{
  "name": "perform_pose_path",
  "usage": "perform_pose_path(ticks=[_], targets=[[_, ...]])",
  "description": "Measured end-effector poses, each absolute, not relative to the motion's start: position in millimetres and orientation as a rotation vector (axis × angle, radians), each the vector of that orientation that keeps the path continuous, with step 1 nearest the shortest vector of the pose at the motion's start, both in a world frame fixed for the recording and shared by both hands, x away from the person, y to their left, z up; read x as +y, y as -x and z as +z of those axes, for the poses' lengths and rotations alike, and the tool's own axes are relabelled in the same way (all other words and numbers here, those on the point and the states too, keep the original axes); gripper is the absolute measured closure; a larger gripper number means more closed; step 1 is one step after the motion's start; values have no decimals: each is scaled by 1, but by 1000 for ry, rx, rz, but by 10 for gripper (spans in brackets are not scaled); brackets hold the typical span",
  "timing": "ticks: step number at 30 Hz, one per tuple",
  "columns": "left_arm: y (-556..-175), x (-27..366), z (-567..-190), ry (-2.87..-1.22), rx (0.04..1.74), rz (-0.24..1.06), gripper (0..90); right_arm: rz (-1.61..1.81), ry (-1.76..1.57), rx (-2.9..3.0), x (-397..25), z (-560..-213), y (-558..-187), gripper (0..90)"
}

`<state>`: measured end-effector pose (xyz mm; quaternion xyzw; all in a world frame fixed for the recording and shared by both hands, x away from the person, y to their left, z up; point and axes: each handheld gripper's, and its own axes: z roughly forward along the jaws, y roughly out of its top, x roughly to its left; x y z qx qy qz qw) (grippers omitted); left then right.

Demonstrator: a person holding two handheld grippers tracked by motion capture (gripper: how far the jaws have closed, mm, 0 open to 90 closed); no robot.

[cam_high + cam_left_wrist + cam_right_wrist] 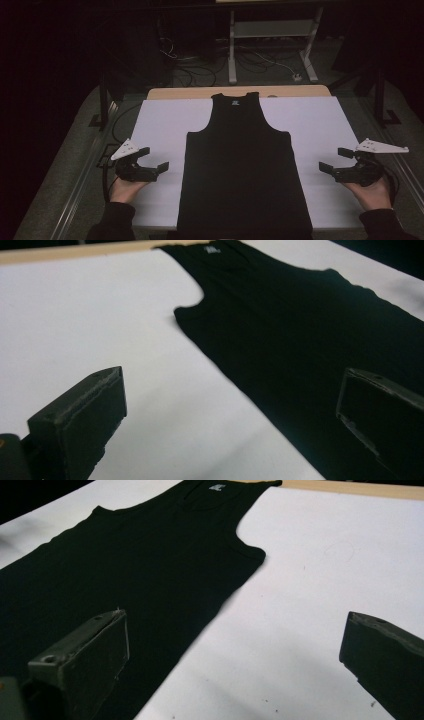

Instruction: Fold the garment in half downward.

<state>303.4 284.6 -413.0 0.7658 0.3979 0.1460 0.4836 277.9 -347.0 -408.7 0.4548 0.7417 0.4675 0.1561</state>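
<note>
Black tank top (243, 165) lies flat mid-counter (160, 120). Your left claw (151, 160) at 9 o'clock, right claw (334, 161) at 3, both released. Soft, limp, light fabric; pinch the side hems.

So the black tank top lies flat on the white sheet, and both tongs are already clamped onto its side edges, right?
Not quite. The black tank top does lie flat on the white sheet, but both tongs are open and apart from it: the left tongs and right tongs hover beside its edges over the sheet, as the high view shows.
</note>
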Motion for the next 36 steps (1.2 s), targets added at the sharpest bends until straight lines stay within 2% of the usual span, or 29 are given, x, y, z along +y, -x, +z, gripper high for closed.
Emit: perform_pose_path(ticks=[10,22,36], targets=[[-303,284,-411,-1858,958,358,0,1367,-1303,2114,-349,-405,-277,0],[-304,276,-404,-1956,939,412,0,1383,-1330,2111,-347,-401,-276,0],[-316,270,-390,-1999,909,418,0,1323,-1326,2140,-340,-394,-290,0]])
